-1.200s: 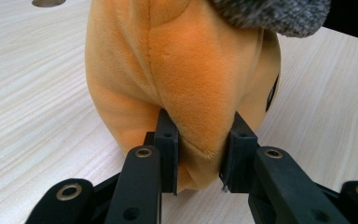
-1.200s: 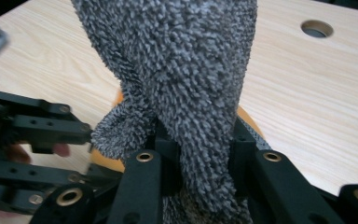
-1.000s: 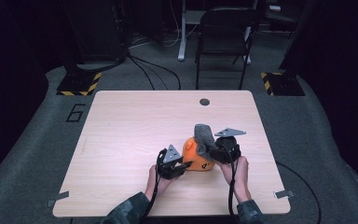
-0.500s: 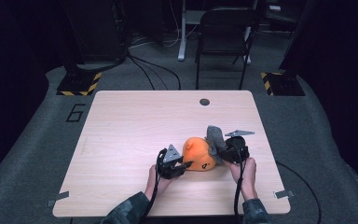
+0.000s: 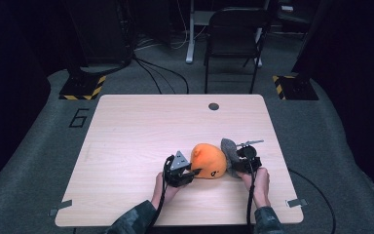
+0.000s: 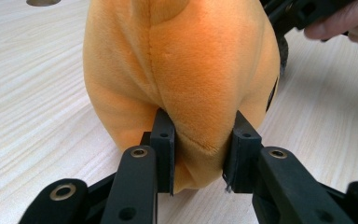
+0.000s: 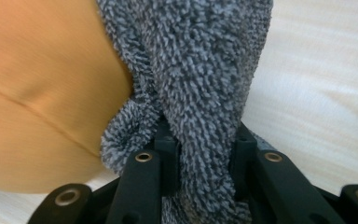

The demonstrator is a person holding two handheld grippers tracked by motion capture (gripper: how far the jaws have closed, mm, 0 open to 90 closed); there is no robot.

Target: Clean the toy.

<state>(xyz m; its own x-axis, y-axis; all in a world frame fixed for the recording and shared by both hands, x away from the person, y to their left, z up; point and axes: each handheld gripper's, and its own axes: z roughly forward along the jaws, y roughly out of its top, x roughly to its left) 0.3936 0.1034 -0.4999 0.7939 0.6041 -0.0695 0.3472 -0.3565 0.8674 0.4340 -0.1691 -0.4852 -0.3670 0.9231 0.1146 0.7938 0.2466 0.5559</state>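
Observation:
An orange plush toy (image 5: pixel 207 161) lies on the wooden table (image 5: pixel 141 131) near its front edge. My left gripper (image 5: pixel 191 171) is shut on the toy's left side; in the left gripper view its pads pinch a fold of orange plush (image 6: pixel 200 93). A grey fuzzy cloth (image 5: pixel 229 152) rests against the toy's right side. My right gripper (image 5: pixel 234 165) is shut on that cloth, and in the right gripper view the grey cloth (image 7: pixel 205 84) bunches between the jaws with the orange plush toy (image 7: pixel 42 93) just to its left.
A small dark round hole (image 5: pixel 214 106) sits near the table's far edge. A black chair (image 5: pixel 233 39) stands beyond the table, with cables on the floor. Yellow-black floor markers (image 5: pixel 83 90) lie at the far corners.
My right gripper has come down and to the right with the grey cloth, from above the toy to the table beside it. The left gripper and the toy stayed put.

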